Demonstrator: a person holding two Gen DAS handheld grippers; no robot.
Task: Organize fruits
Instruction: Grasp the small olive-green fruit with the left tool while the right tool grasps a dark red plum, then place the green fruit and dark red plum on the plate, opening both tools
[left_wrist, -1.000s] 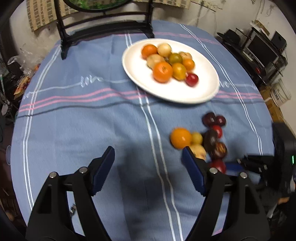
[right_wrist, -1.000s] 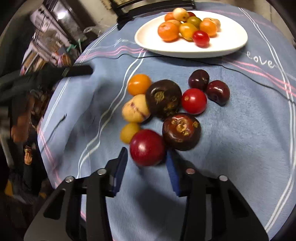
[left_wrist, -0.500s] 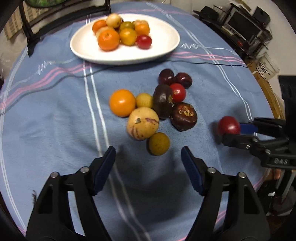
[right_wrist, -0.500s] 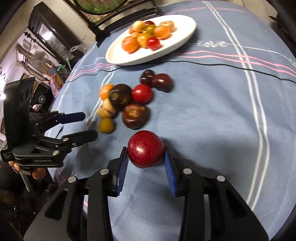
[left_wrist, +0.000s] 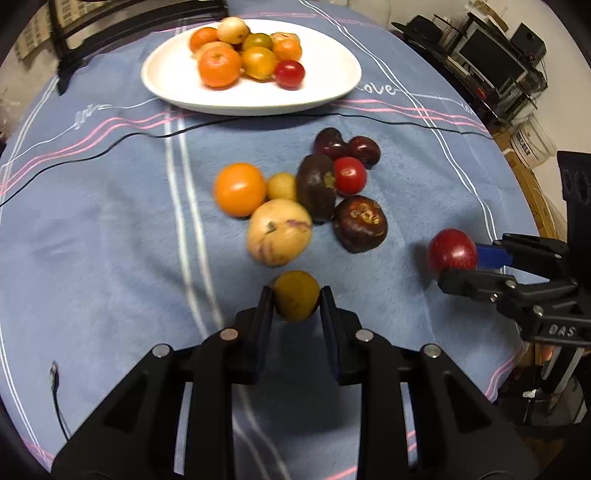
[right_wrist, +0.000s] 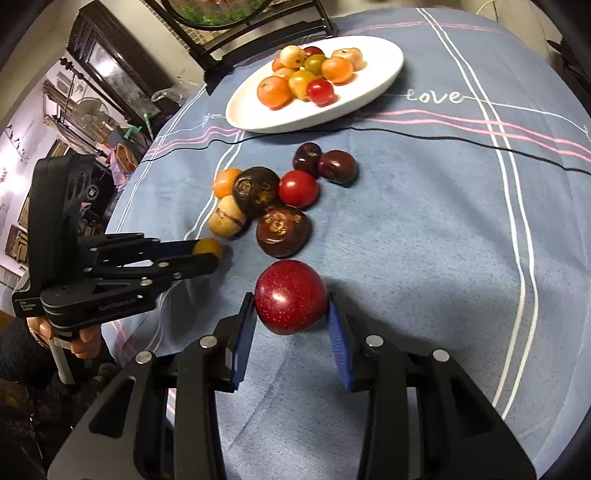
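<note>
My left gripper (left_wrist: 296, 295) is shut on a small olive-yellow fruit (left_wrist: 295, 301) just above the blue tablecloth. It also shows in the right wrist view (right_wrist: 207, 254) with the fruit (right_wrist: 209, 246) between its tips. My right gripper (right_wrist: 291, 306) is shut on a red plum (right_wrist: 291, 295), which also shows in the left wrist view (left_wrist: 452, 251). A loose cluster lies ahead: an orange (left_wrist: 240, 189), a pale striped fruit (left_wrist: 279, 237), dark purple fruits (left_wrist: 360, 229) and a red tomato (left_wrist: 349, 175). A white plate (left_wrist: 325, 92) at the far side holds several fruits.
A thin black cable (left_wrist: 406, 122) runs across the cloth between plate and cluster. A black chair frame (left_wrist: 66, 62) stands behind the plate. Shelves with electronics (left_wrist: 495, 62) are at the far right. The round table edge (left_wrist: 517, 354) drops off near the right gripper.
My left gripper has moved forward and closed on the olive-yellow fruit, which lay free on the cloth before. My right gripper still holds the red plum.
</note>
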